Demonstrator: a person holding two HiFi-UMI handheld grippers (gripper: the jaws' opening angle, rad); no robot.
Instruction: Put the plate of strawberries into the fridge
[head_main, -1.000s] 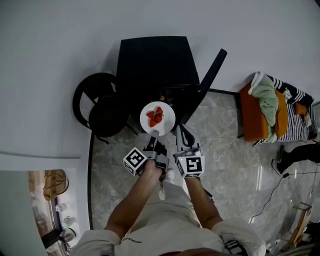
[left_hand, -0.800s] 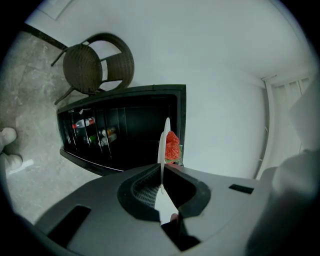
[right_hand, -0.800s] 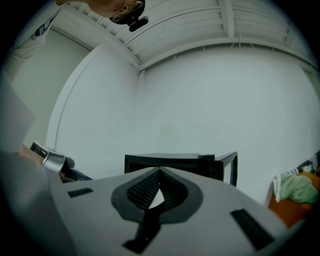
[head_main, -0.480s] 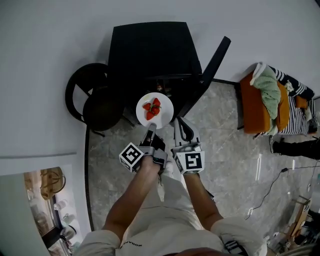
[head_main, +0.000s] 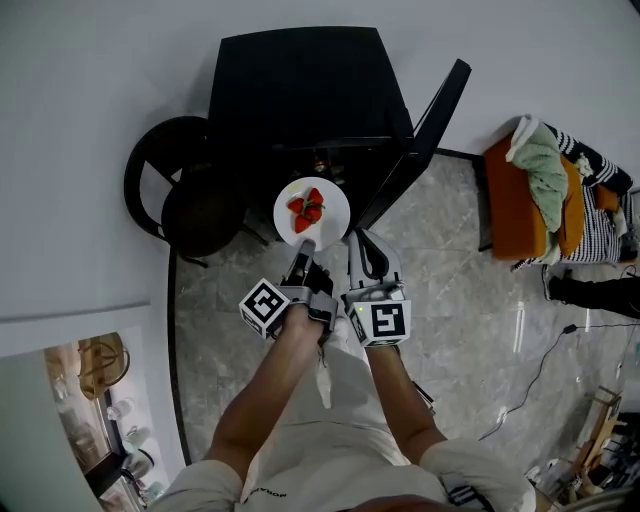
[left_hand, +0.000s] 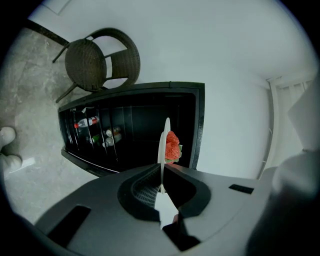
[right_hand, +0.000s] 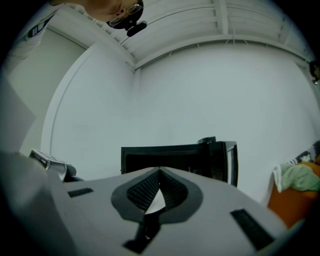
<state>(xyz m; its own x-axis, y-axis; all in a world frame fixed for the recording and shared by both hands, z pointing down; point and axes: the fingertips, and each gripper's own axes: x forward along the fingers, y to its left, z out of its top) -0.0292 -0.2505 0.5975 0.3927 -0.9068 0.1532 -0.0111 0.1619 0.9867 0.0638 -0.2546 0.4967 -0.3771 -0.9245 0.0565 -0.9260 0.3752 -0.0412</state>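
Head view: the left gripper (head_main: 304, 248) is clamped on the near rim of the plate (head_main: 328, 226). It holds the plate level, presumably so the strawberries (head_main: 307, 208) do not slide, just in front of the open fridge (head_main: 300, 90), whose door (head_main: 425, 130) stands to the right. The right gripper (head_main: 362, 245), jaws closed on nothing, hangs just right of the left one, probably kept free for the door. The plate is not yet on a shelf.

Wicker chair (head_main: 190, 205) beside white wall (head_main: 90, 90)
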